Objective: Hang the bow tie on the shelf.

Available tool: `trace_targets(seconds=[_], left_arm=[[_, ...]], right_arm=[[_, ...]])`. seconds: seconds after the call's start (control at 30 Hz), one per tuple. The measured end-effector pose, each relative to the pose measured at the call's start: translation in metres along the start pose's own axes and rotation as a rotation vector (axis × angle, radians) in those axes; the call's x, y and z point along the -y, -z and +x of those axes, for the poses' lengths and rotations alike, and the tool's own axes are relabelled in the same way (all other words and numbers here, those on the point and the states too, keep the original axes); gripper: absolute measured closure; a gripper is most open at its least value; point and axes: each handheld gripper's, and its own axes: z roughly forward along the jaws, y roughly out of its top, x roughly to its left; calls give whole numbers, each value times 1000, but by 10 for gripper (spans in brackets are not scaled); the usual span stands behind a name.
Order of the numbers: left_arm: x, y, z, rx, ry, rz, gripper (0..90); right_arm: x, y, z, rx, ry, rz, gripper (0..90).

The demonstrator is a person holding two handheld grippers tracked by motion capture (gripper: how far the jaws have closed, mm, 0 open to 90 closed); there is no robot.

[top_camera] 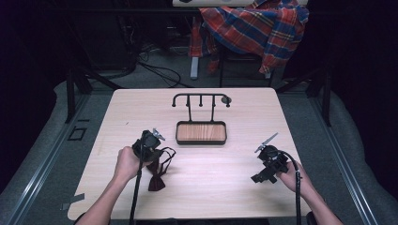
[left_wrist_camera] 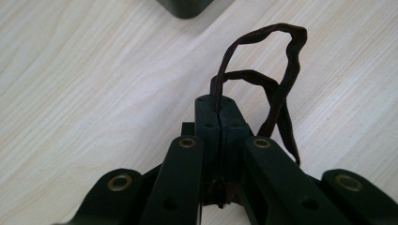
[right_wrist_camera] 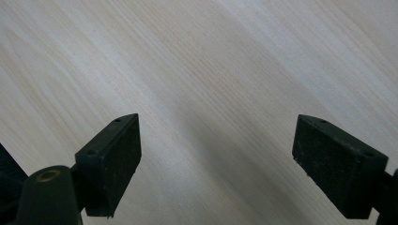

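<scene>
I'm seeing dark tray (left_wrist_camera: pixel 187 7) getting cropped at 12 o'clock edge; strap (left_wrist_camera: pixel 281 89) end disappearing between shut jaws; bow tie (top_camera: pixel 157 180) detail blurring.

The left gripper (top_camera: pixel 151 140) was held in the left hand (top_camera: pixel 126 162) at the left of the high view, the forearm being stretched in from the bottom edge; in the left gripper view its jaws were pressed together on a thin dark strap (left_wrist_camera: pixel 281 89). The right gripper (top_camera: pixel 268 165) was held low in the right hand (top_camera: pixel 294 177) at the right, and its jaws were spread wide apart with nothing between them.
</scene>
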Motion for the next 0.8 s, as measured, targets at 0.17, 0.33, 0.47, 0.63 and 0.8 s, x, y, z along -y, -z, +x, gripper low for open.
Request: trace_targets(seconds=[0.17, 0.33, 0.47, 0.63, 0.8], left_arm=[[-1, 8, -2, -6, -9, -23, 890], [-4, 14, -1, -9, -9, -46, 890], [-7, 17, 3, -12, 8, -68, 890], [-11, 22, 7, -27, 19, -92, 890], [-18, 24, 10, -37, 27, -109, 890]], right_arm=[[1, -1, 0, -11, -1, 5, 157], [1, -3, -1, -5, 14, 33, 158], [2, -1, -2, 6, 14, 13, 158], [4, -3, -3, 2, 2, 11, 158], [3, -2, -2, -3, -2, 10, 158]])
